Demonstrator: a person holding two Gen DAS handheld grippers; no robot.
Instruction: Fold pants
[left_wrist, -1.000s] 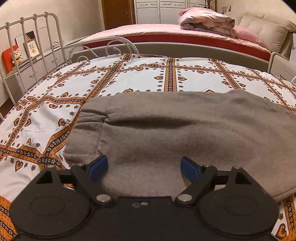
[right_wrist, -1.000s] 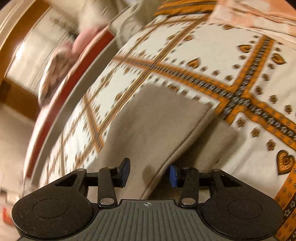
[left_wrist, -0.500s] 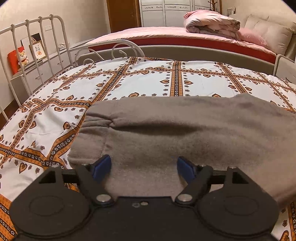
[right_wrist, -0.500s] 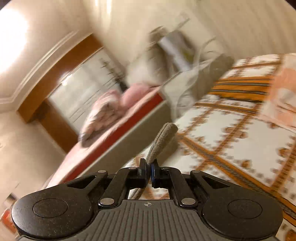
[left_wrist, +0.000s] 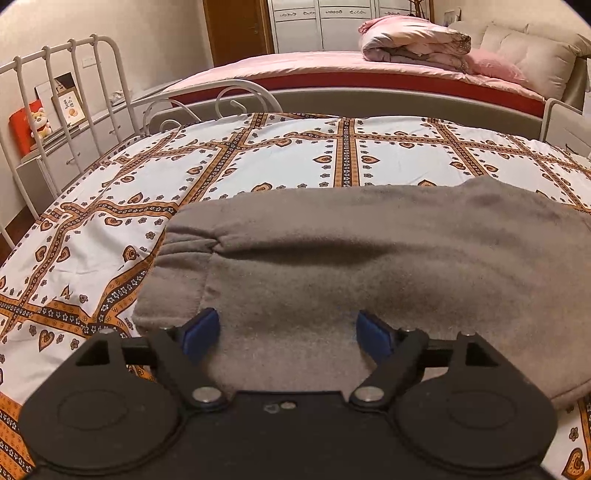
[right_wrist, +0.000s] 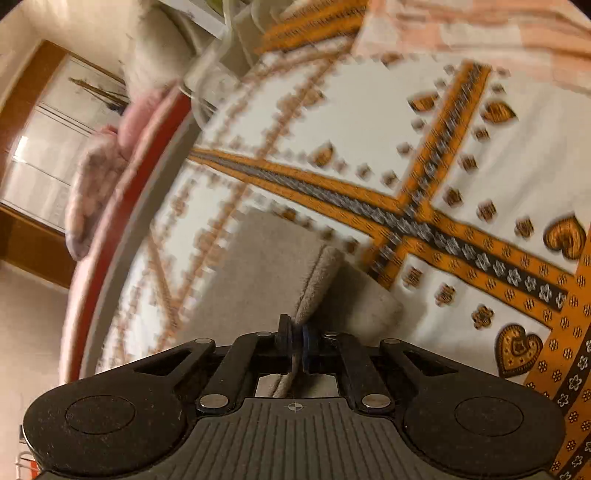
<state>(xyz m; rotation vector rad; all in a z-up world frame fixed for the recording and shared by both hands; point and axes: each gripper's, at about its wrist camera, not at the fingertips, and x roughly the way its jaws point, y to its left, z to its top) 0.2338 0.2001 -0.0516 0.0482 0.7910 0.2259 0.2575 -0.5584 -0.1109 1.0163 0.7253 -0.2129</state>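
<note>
The grey fleece pants (left_wrist: 351, 266) lie folded lengthwise across the patterned bedspread (left_wrist: 258, 162). My left gripper (left_wrist: 288, 334) is open, its blue pads low over the near edge of the pants by the waistband end. In the right wrist view my right gripper (right_wrist: 295, 341) is shut on a fold of the grey pants (right_wrist: 317, 280), and the pinched edge rises from the jaws above the rest of the cloth (right_wrist: 258, 266). That view is blurred.
A white metal bed frame (left_wrist: 74, 74) stands at the left and far end. A second bed with pink bedding (left_wrist: 369, 62) and a rolled quilt (left_wrist: 413, 44) lies beyond. A low cabinet with a toy (left_wrist: 37, 125) is at the far left.
My right gripper closed on the pants edge, swung up toward the room, then tipped back down to the bed. My left gripper stayed open and drew back slightly.
</note>
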